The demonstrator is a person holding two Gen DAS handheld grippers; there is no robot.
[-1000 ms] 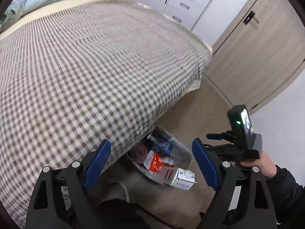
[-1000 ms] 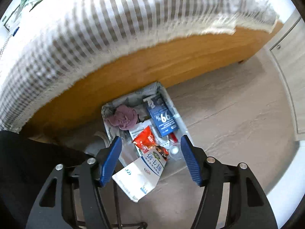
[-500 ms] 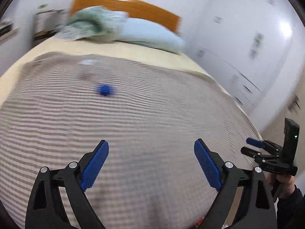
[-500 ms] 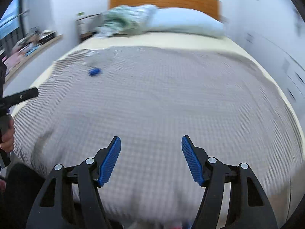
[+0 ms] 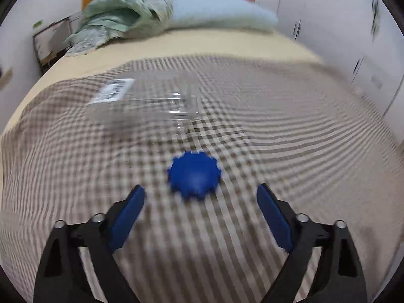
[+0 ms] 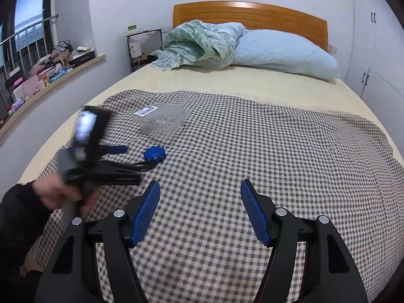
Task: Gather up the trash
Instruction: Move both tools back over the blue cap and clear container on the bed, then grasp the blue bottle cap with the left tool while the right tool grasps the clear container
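Note:
A blue ridged cap (image 5: 194, 176) lies on the checked blanket (image 5: 277, 136), just ahead of my left gripper (image 5: 200, 214). The left jaws are closing with nothing between them, and the pads stand apart from the cap. Beyond the cap lies a clear plastic container (image 5: 144, 103) with a barcode label. In the right wrist view, a hand (image 6: 58, 192) holds the left gripper (image 6: 139, 156) at the cap (image 6: 154, 153), with the container (image 6: 161, 121) behind it. My right gripper (image 6: 199, 212) hangs open and empty over the blanket (image 6: 277, 156), nearer the foot of the bed.
A crumpled green quilt (image 6: 199, 43) and a pale blue pillow (image 6: 282, 50) lie against the wooden headboard (image 6: 252, 12). White wardrobe doors (image 6: 373, 50) stand to the right. A cluttered window ledge (image 6: 50, 70) and a small side table (image 6: 141, 48) are on the left.
Both grippers swung up from the trash bin on the floor to the bed top. The left one then moved in close to the blue cap.

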